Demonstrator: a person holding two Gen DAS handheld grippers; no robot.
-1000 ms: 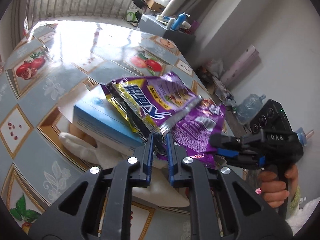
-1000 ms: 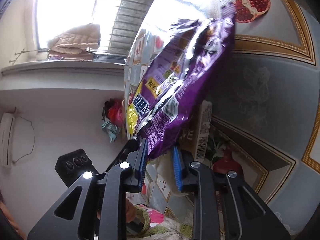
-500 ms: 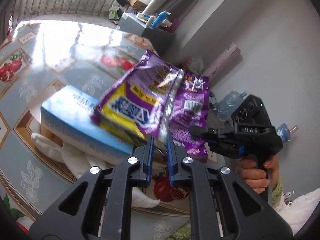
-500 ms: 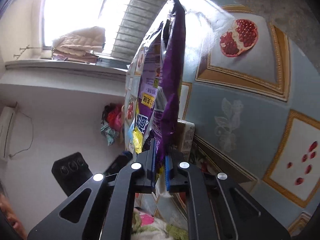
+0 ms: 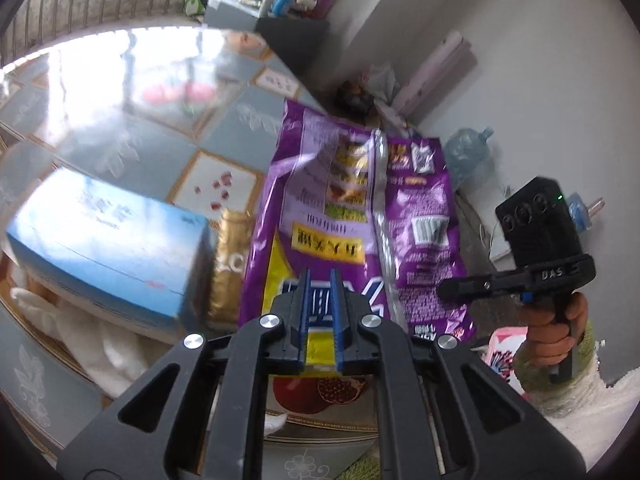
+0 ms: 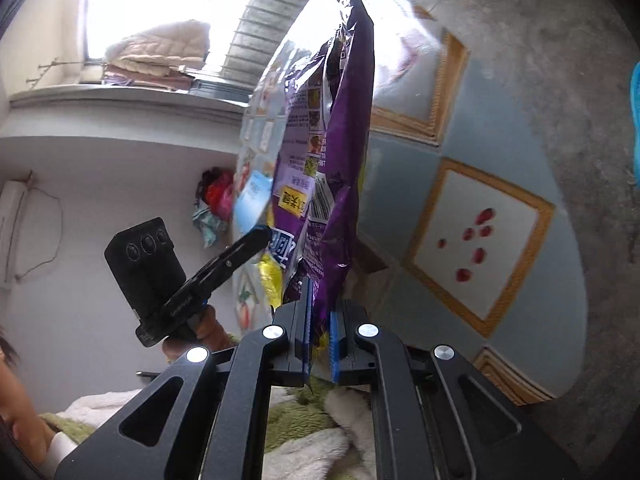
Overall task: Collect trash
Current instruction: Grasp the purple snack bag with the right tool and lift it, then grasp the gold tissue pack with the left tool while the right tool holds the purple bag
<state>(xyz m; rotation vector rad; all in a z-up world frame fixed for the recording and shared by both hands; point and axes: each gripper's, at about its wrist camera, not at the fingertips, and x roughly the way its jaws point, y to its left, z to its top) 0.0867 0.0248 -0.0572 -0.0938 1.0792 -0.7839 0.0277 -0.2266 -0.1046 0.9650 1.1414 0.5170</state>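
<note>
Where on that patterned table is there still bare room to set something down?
The far tabletop beyond the blue box lies bare toward the window. Nearer the camera it is crowded: blue box, gold packet, white cloth, and the purple bag hanging from both claws.

two black plastic grippers, left gripper [image 5: 319, 280] and right gripper [image 6: 320, 304], each with ribbed blue finger pads [image 5: 303, 312], silver screws and a boxy black camera block marked "das". fuzzy green-and-white sleeve [image 5: 576, 376].
</note>
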